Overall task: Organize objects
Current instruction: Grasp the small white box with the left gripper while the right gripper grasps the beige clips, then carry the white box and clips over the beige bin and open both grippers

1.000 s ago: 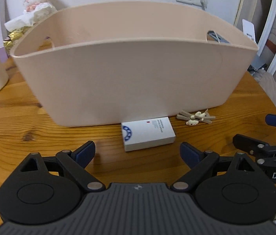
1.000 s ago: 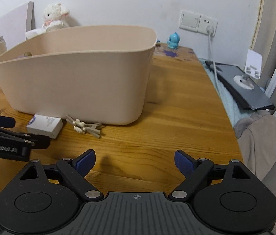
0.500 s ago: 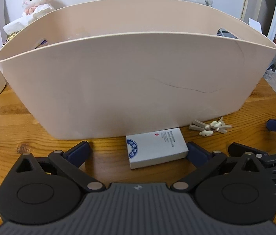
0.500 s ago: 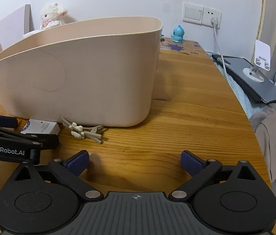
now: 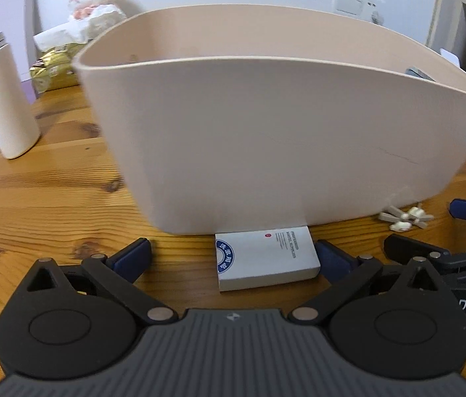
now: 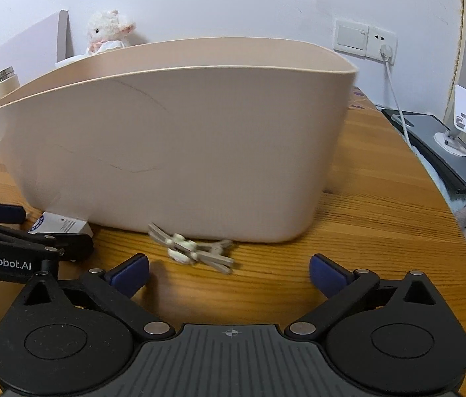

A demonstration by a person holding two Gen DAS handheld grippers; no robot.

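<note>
Approach step, nothing picked up yet. Left gripper [image 5: 231,258] spread wide, empty, straddling white box [image 5: 266,259] that lies flat on wooden table [image 5: 51,195], far edge against the foot of beige basket [image 5: 282,139]. Box off-centre in the gap: right blue pad [image 5: 330,259] touching or just beside its edge (cannot tell which), left pad well apart. Basket wall directly ahead, filling most of the view.

Right gripper [image 6: 229,273] likewise wide and empty, low over the table. Small bundle of pale clips [image 6: 193,249] just ahead of its fingertips, slightly left of centre, by the basket's base. Left gripper's side visible at far left of right wrist view.

Judged next: shift left gripper a touch to the right to centre the box, then close across its short sides; lift over the rim and drop inside. Basket wall close ahead, so little room to push forward. Clips loose and thin, likely to need a low, square pinch.
</note>
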